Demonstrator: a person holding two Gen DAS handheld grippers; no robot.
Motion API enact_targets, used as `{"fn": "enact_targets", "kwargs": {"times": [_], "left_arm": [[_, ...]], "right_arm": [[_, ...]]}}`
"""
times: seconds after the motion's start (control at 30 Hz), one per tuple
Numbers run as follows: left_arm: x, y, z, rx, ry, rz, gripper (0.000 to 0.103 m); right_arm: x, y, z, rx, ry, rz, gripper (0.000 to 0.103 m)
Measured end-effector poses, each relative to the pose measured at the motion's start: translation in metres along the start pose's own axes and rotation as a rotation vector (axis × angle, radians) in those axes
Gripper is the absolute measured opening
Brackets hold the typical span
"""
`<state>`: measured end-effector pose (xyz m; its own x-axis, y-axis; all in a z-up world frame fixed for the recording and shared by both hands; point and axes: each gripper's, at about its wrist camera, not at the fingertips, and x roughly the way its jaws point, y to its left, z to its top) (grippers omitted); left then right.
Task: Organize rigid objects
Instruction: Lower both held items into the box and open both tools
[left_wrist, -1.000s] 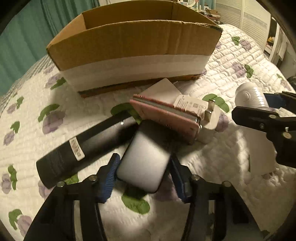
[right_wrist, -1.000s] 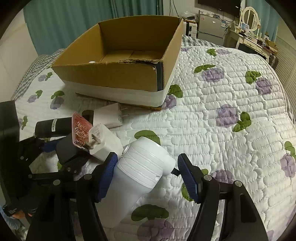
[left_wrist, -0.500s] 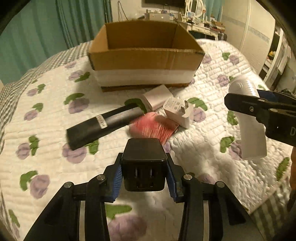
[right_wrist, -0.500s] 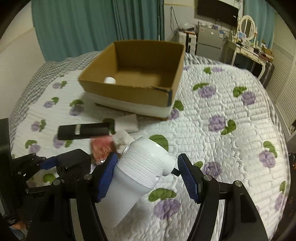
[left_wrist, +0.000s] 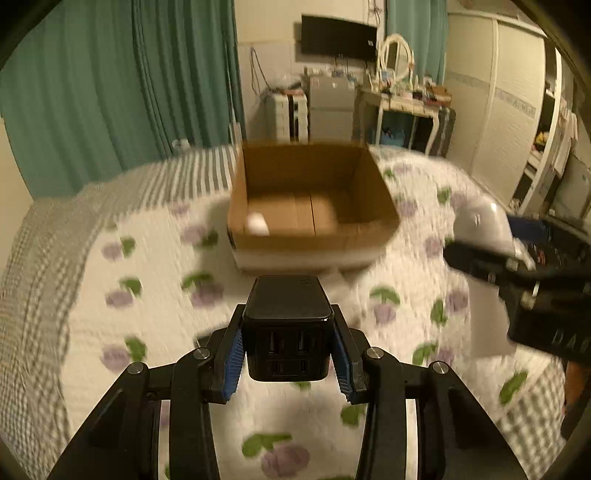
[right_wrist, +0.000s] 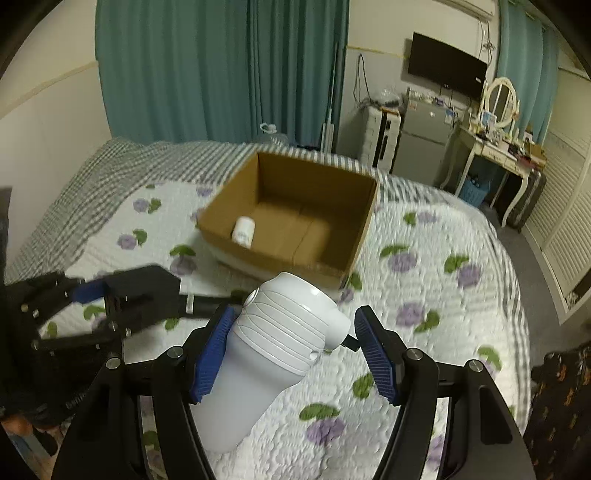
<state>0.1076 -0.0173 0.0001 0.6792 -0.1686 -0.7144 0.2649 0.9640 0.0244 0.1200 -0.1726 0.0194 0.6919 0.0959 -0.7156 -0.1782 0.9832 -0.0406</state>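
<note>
- Both loads have risen off the bed (right_wrist: 443, 295) since a second ago, so the carry to the cardboard box (left_wrist: 314, 240) is likely under way.
- The left gripper (left_wrist: 288, 350) has its fingers closed on the black charger (left_wrist: 286, 328), held squarely between them.
- The right gripper (right_wrist: 291, 350) carries the white bottle (right_wrist: 273, 350); its left finger touches, while the right one appears to stand clear.
- A small white bottle (right_wrist: 243, 229) lies in the box.

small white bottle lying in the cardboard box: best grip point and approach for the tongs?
Probably straight down from above, over the open top of the cardboard box. The small white bottle lies on its side near the box's left wall, so close the tongs across its round body at mid-length, fingers either side of its long axis.
</note>
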Motion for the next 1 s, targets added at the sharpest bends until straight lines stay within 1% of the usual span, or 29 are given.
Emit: {"fn": "enact_targets", "kwargs": {"times": [0.13,0.23,0.33,0.47,0.57,0.73,0.87,1.0], "left_arm": [[-0.005,0.004,0.040,-0.016,-0.062,-0.006,0.042],[0.002,0.002,0.066,-0.006,-0.095,0.000,0.042],[0.018,0.000,0.091,0.008,-0.111,0.007,0.042],[0.053,0.000,0.122,0.020,-0.107,0.018,0.042],[0.078,-0.002,0.138,0.028,-0.112,0.025,0.042],[0.122,-0.008,0.147,0.052,-0.086,0.018,0.042],[0.157,-0.010,0.145,0.073,-0.059,0.025,0.042],[0.182,-0.005,0.144,0.060,-0.034,0.028,0.042]], "right_arm": [[-0.001,-0.007,0.029,-0.026,-0.031,-0.015,0.067],[0.006,-0.015,0.054,-0.035,-0.054,-0.019,0.067],[0.024,-0.025,0.077,-0.035,-0.064,-0.020,0.067],[0.060,-0.039,0.104,-0.041,-0.063,-0.027,0.067],[0.089,-0.052,0.120,-0.031,-0.053,-0.042,0.067],[0.136,-0.074,0.133,-0.013,-0.035,-0.054,0.067],[0.172,-0.087,0.133,0.004,-0.013,-0.056,0.067],[0.195,-0.090,0.130,-0.001,0.007,-0.048,0.067]]}}
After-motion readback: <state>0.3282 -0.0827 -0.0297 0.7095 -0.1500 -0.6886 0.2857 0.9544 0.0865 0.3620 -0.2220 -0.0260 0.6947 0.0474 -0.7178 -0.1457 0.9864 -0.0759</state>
